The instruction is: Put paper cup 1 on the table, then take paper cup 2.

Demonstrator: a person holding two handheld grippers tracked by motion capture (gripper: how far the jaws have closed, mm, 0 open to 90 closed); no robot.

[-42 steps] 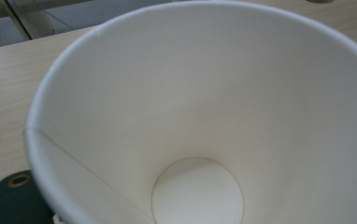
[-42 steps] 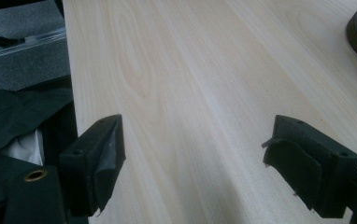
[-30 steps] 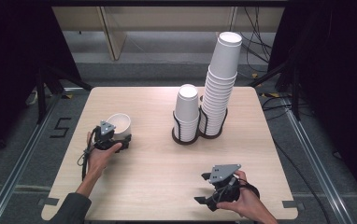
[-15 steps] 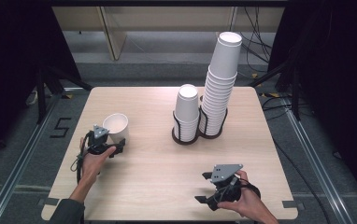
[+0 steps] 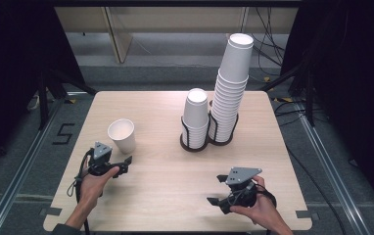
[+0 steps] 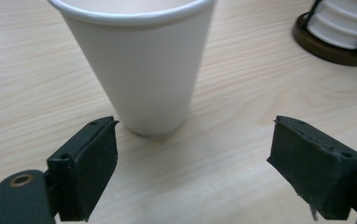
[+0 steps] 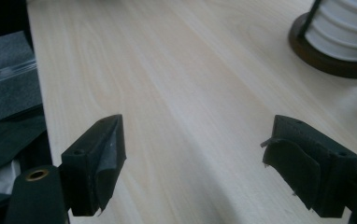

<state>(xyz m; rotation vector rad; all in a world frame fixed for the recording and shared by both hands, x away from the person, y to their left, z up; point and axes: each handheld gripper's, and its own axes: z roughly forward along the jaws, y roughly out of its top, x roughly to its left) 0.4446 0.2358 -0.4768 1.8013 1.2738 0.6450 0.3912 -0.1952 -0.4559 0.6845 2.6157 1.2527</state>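
A single white paper cup (image 5: 121, 134) (image 6: 144, 65) stands upright on the left part of the wooden table (image 5: 155, 196). My left gripper (image 5: 122, 166) (image 6: 193, 163) lies just on the near side of it, open, jaws clear of the cup and nothing between them. A black wire holder (image 5: 195, 144) at the table's middle carries a short stack of white cups (image 5: 195, 115) and a tall stack (image 5: 231, 83). My right gripper (image 5: 218, 190) (image 7: 195, 163) rests open and empty near the front right, pointing left across bare wood.
The holder's dark base (image 6: 335, 46) (image 7: 335, 56) shows at the upper right of both gripper views. In the right gripper view the table's edge (image 7: 43, 107) runs down the left, with dark floor beyond it.
My left gripper has let go of the single cup and drawn back toward the person; the cup stays standing on the table. The right gripper has not moved.
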